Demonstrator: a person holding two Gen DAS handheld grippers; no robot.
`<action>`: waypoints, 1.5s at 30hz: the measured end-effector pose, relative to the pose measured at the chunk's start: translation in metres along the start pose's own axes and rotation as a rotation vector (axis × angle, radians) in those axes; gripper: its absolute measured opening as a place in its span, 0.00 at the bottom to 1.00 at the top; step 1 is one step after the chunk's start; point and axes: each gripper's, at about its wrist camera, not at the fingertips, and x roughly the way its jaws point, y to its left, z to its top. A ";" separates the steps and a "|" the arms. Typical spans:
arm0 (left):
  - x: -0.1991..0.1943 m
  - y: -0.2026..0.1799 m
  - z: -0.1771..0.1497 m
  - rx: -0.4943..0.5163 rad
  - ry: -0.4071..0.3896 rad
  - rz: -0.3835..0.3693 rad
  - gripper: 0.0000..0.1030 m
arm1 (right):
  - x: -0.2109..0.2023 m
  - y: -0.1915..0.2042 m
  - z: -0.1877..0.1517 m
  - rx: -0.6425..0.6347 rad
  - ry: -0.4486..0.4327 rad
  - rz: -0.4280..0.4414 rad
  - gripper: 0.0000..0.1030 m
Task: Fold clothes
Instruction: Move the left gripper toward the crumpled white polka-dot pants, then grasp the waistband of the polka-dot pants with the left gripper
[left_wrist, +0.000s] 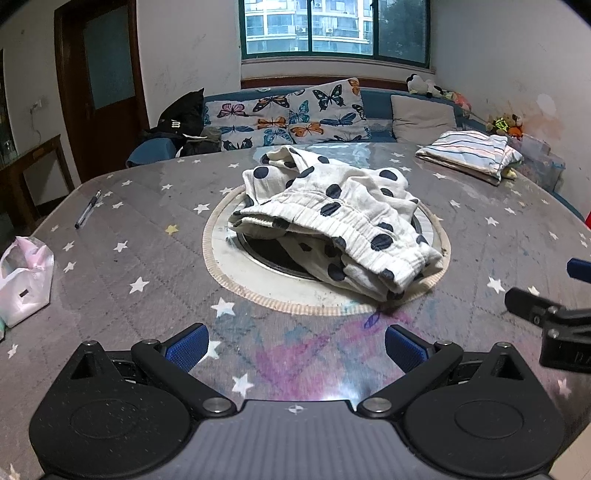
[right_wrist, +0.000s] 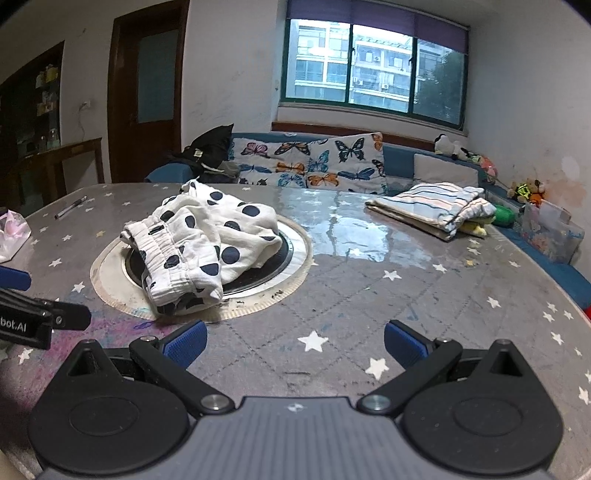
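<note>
A crumpled white garment with dark polka dots (left_wrist: 332, 218) lies in a heap over the round inset at the middle of the grey star-patterned table (left_wrist: 140, 258); it also shows in the right wrist view (right_wrist: 199, 240). My left gripper (left_wrist: 295, 349) is open and empty, hovering over the table short of the garment. My right gripper (right_wrist: 295, 345) is open and empty, to the right of the garment and short of it. The right gripper's fingers (left_wrist: 532, 304) show at the right edge of the left wrist view.
A folded striped garment (right_wrist: 436, 208) lies at the table's far right. A pen (left_wrist: 86, 208) and a white plastic bag (left_wrist: 24, 280) lie at the left. A sofa with butterfly cushions (left_wrist: 288, 114) stands behind the table.
</note>
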 end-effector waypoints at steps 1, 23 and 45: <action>0.003 0.001 0.002 -0.005 0.002 -0.002 1.00 | 0.002 0.000 0.001 -0.004 0.005 0.001 1.00; 0.042 0.052 0.061 -0.223 -0.045 0.028 0.99 | 0.053 -0.010 0.038 -0.012 0.046 0.032 1.00; 0.108 0.092 0.071 -0.665 0.116 -0.117 0.72 | 0.086 -0.012 0.052 -0.016 0.081 0.079 1.00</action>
